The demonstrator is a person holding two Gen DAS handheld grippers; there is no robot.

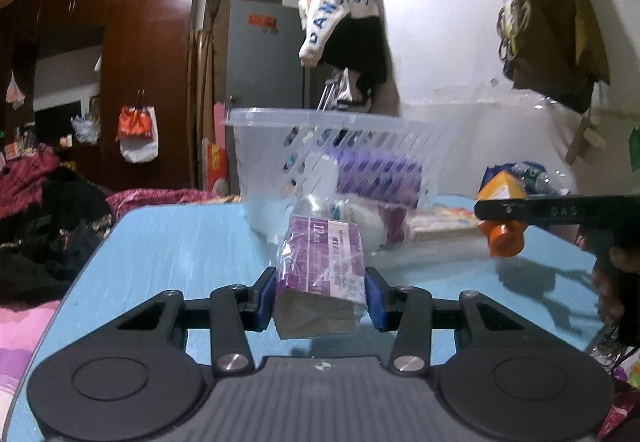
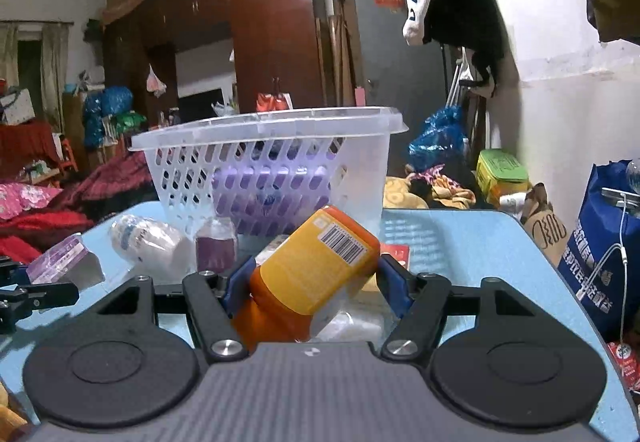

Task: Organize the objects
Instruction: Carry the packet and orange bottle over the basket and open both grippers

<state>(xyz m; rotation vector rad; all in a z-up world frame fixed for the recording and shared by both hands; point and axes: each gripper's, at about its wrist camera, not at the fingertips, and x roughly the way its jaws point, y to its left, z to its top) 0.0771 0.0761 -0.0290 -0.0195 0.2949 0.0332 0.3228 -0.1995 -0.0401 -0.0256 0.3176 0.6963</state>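
My left gripper [image 1: 320,292] is shut on a purple box [image 1: 324,262] in clear wrap and holds it above the blue table [image 1: 180,242]. My right gripper [image 2: 316,282] is shut on an orange bottle [image 2: 316,266] with a barcode, tilted, cap toward me. The bottle also shows in the left wrist view [image 1: 502,210] at the right. A clear slotted basket [image 2: 268,162] stands at the table's far side with a purple pack [image 2: 272,194] inside. The purple box shows at the left of the right wrist view [image 2: 60,258].
A white wrapped roll [image 2: 148,242] and a small purple box [image 2: 216,246] lie in front of the basket. A red packet [image 2: 394,254] lies beside it. A blue bag [image 2: 604,242] stands off the table's right edge. Bedding lies to the left.
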